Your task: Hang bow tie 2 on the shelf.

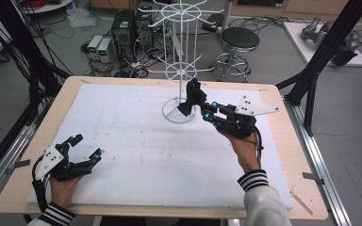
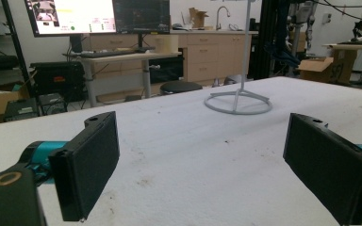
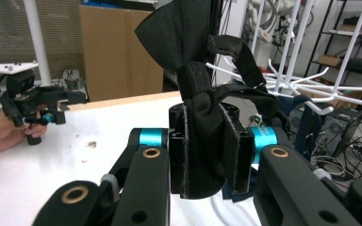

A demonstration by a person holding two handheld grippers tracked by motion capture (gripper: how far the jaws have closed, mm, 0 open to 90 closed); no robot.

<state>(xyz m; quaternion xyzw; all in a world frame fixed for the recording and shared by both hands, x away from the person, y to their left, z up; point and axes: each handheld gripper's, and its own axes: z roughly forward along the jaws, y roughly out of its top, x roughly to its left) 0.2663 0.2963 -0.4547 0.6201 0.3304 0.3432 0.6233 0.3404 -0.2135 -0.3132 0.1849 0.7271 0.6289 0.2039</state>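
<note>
At the near left corner of the white-covered surface (image 1: 136, 155), the person's left hand (image 1: 65, 184) rests low, its left tool (image 1: 88, 149) angled toward the middle with both jaws spread wide and nothing between them. Farther in, on the right, the right hand (image 1: 244, 149) reaches forward with the wrist lifted, striped cuff showing, and aims the right tool (image 1: 192, 100) at the white wire rack (image 1: 180, 70). That tool is clamped on a black fabric item (image 3: 202, 117): soft, creased cloth with stitched strap loops, bunched between the pads and rising above them. It hangs just beside the rack's lower hooks, above the ring base. Whether a strap touches a hook cannot be told. Beyond the surface stands a round stool (image 1: 239, 40).
</note>
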